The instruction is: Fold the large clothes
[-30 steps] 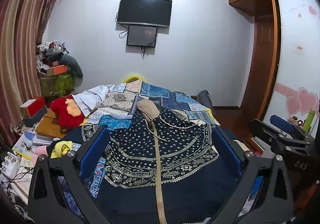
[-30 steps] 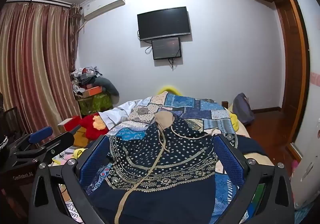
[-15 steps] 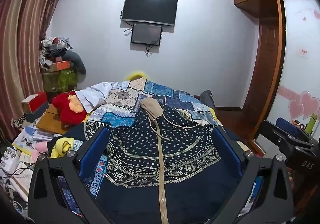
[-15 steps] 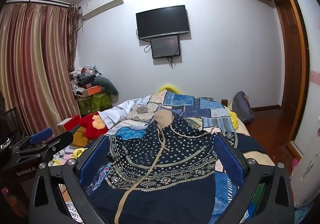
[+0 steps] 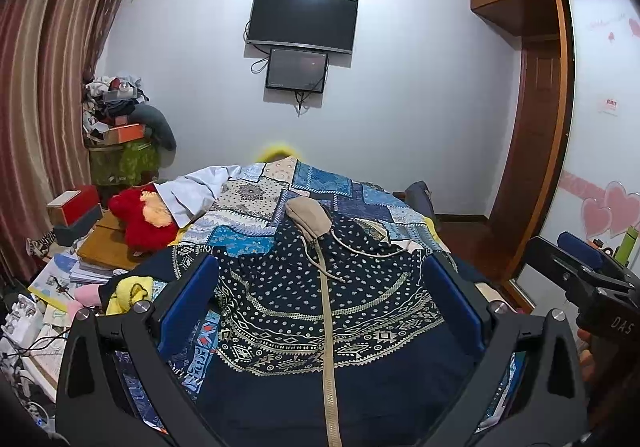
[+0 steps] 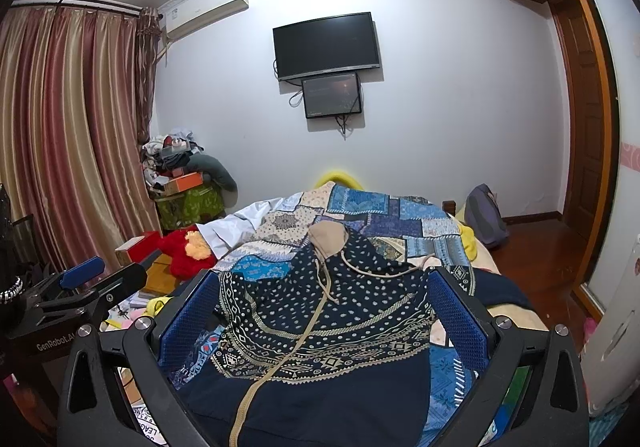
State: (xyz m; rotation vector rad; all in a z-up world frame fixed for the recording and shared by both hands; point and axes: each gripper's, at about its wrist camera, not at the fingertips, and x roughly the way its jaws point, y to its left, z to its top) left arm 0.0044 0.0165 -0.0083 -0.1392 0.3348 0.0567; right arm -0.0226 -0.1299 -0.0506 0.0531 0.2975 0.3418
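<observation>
The navy patterned hooded dress point(image 5: 328, 311) is lying spread flat on the patchwork bedspread point(image 5: 320, 187), ahead of and below both pairs of jaws. The left gripper point(image 5: 324, 299) and right gripper point(image 6: 324, 311) are hovering wide apart, gripping nothing. Judging by this, no fold is showing; all folding is remaining.

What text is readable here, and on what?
"DAS": right tongs body, left wrist view.
"GenRobot.A…" (cut off): left tongs body, right wrist view.
"LEAG…" (partial): paper at the bottom of the right wrist view.
Red sticker on wardrobe, AC unit logo: unreadable.
</observation>
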